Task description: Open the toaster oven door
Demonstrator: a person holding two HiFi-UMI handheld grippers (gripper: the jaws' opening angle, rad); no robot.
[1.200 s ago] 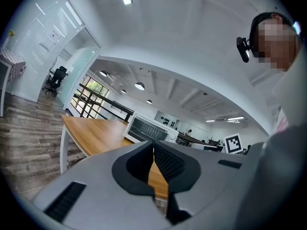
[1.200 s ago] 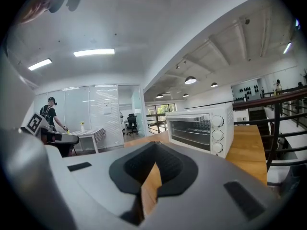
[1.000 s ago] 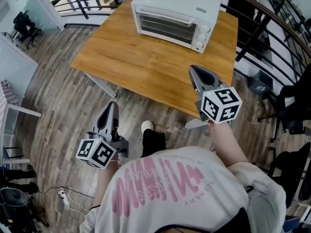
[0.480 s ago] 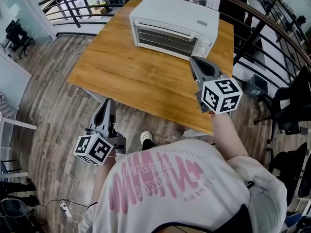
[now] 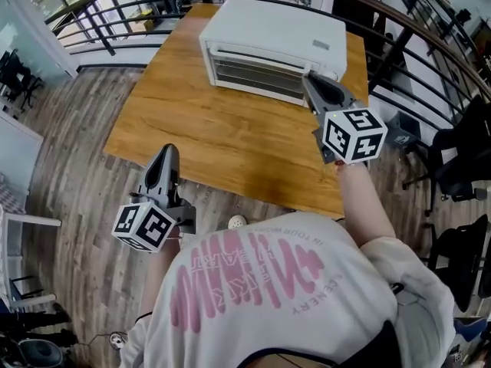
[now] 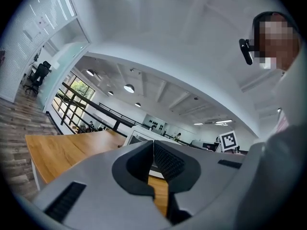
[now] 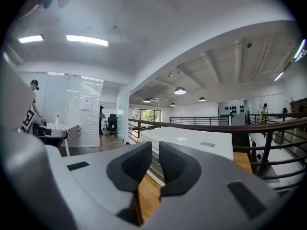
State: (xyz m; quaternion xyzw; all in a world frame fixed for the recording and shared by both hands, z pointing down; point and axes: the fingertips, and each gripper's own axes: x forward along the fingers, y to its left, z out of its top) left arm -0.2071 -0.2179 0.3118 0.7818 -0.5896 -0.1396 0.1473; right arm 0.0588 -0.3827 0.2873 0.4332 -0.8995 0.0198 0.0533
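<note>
A white toaster oven stands at the far end of the wooden table, its glass door closed and facing me. My right gripper hovers just before the oven's right front corner. Its jaws are opening, with a narrow gap and nothing between them. In the right gripper view the gripper points at the oven close ahead. My left gripper hangs low by the table's near edge, shut and empty. In the left gripper view the gripper sees the oven farther off.
Black railings curve round the table's far and right sides. An office chair stands at the right. Wood floor lies to the left of the table. The person's white shirt fills the lower view.
The right gripper has moved forward across the table to the oven's right front corner, and its jaws have parted slightly. The left gripper has stayed low by the near edge.
</note>
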